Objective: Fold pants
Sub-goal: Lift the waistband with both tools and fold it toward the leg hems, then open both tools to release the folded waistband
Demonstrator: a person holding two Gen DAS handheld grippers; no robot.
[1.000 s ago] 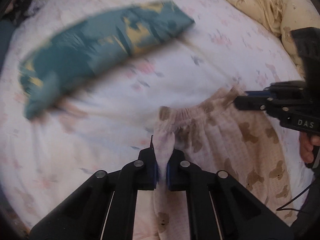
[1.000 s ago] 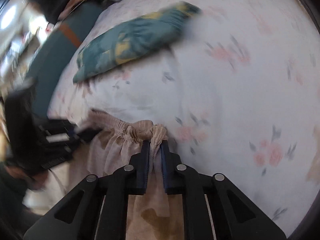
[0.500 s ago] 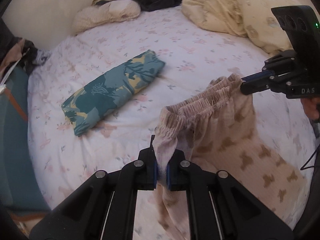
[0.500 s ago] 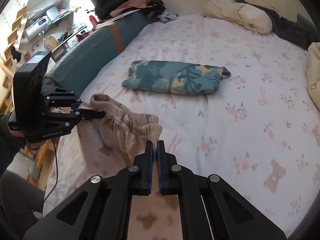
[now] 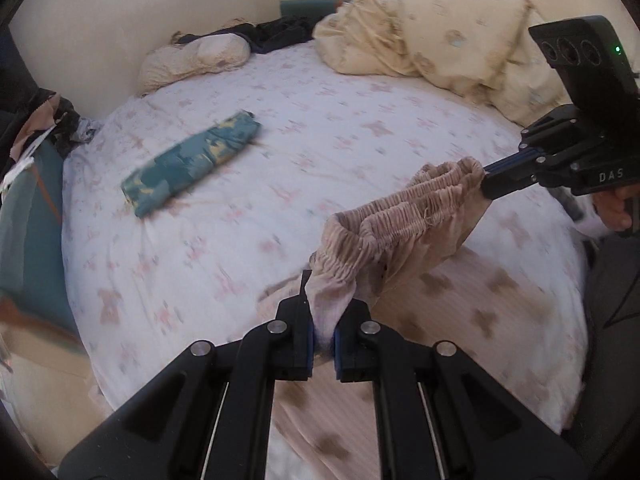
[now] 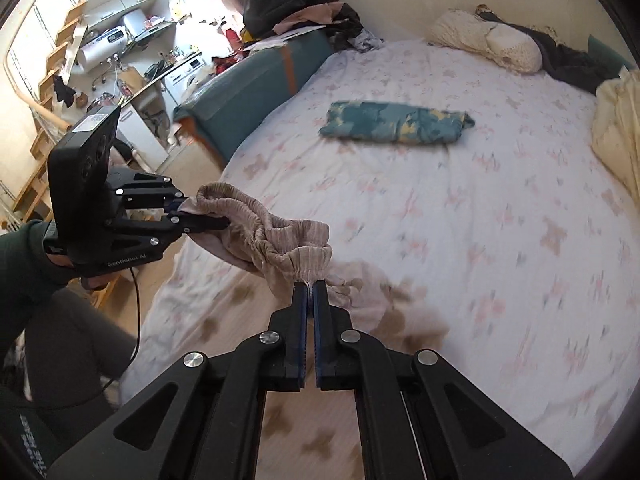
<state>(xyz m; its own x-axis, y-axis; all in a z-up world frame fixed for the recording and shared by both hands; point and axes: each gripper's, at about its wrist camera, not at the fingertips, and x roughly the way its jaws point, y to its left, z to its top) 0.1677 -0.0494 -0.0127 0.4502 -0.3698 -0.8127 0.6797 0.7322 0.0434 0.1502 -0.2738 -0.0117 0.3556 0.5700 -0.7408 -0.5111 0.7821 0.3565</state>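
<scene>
The pants (image 5: 404, 220) are beige-pink with brown bear prints and a gathered elastic waistband. My left gripper (image 5: 323, 312) is shut on one end of the waistband. My right gripper (image 6: 309, 285) is shut on the other end; it also shows in the left wrist view (image 5: 486, 178). The waistband (image 6: 264, 232) hangs slack between them, held above the bed. The legs (image 5: 460, 320) trail down onto the sheet below. The left gripper also shows in the right wrist view (image 6: 200, 218).
The bed has a white floral sheet (image 5: 320, 128). A folded teal and yellow cloth (image 5: 192, 168) lies on it to the far left. Cream bedding (image 5: 432, 36) and a pillow (image 5: 196, 60) lie at the head. A teal sofa (image 6: 248, 92) stands beside the bed.
Both grippers have lifted the waistband up off the bed and pulled back from it. More of the bed and room is in view, and the pant legs hang lower.
</scene>
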